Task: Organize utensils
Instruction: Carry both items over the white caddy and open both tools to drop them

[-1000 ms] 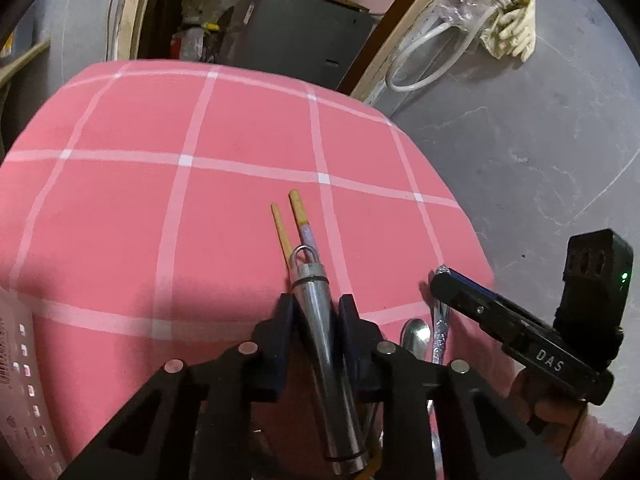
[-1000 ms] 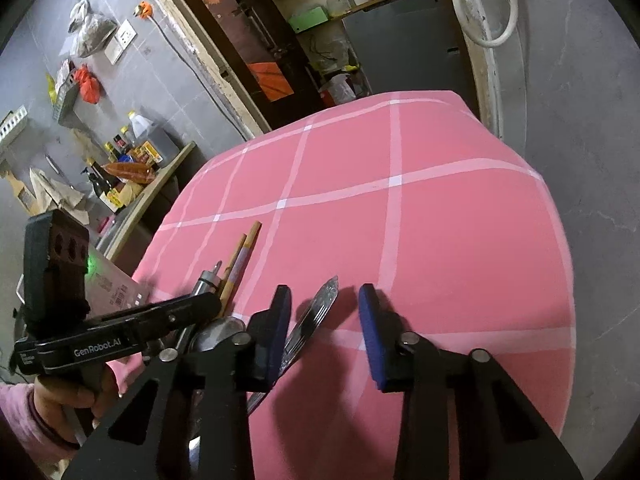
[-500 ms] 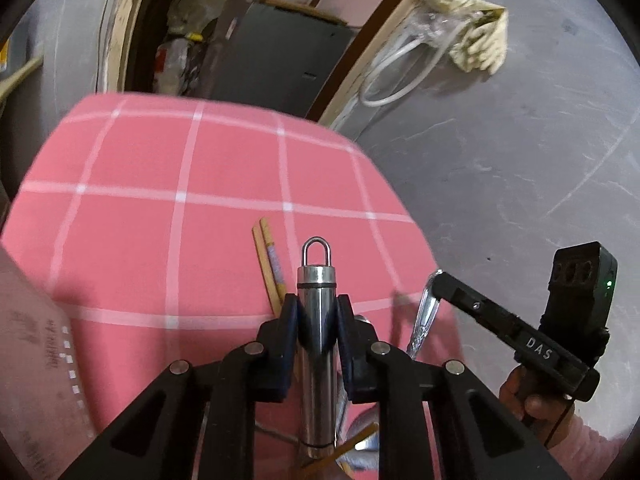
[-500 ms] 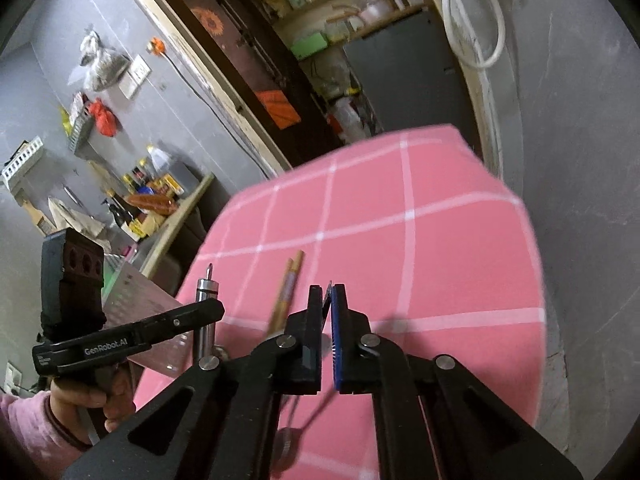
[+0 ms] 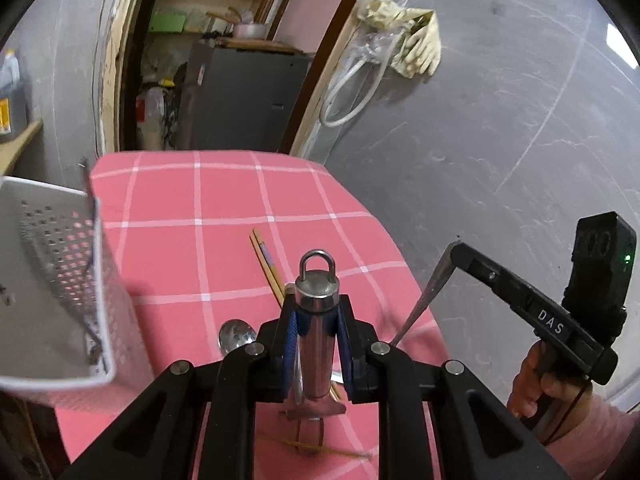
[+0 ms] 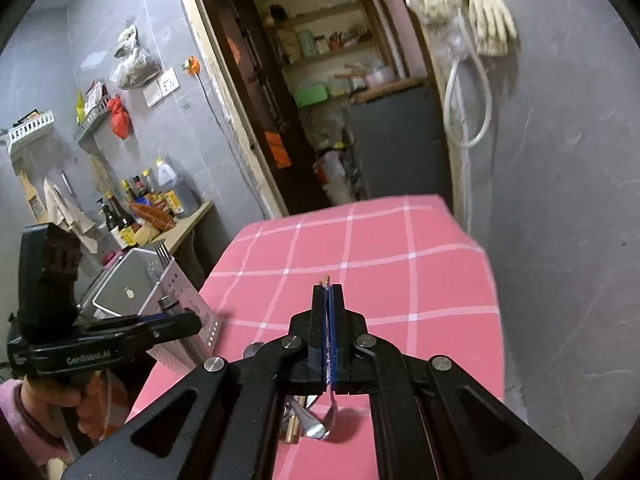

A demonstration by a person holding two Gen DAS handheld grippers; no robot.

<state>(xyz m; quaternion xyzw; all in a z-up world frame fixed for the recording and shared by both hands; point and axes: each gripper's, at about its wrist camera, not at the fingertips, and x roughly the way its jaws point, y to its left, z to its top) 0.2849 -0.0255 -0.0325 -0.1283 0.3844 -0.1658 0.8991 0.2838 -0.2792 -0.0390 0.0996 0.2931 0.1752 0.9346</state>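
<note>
Steel gleams between the pads of the left gripper (image 5: 317, 334): a round metal handle (image 5: 318, 344) topped with a hanging ring, clamped upright above the near end of the bench (image 5: 224, 200). To its right the right gripper (image 6: 328, 334) is closed tight on a thin flat utensil handle (image 5: 424, 300) that slants down toward the bench's right edge. On the pink checked cloth below lie a pair of chopsticks (image 5: 266, 266), a spoon (image 5: 236, 334) to their near left, and a few more pieces under the grippers. A white perforated basket (image 5: 60, 280) stands at the bench's left side, a fork (image 6: 162, 250) upright in it.
</note>
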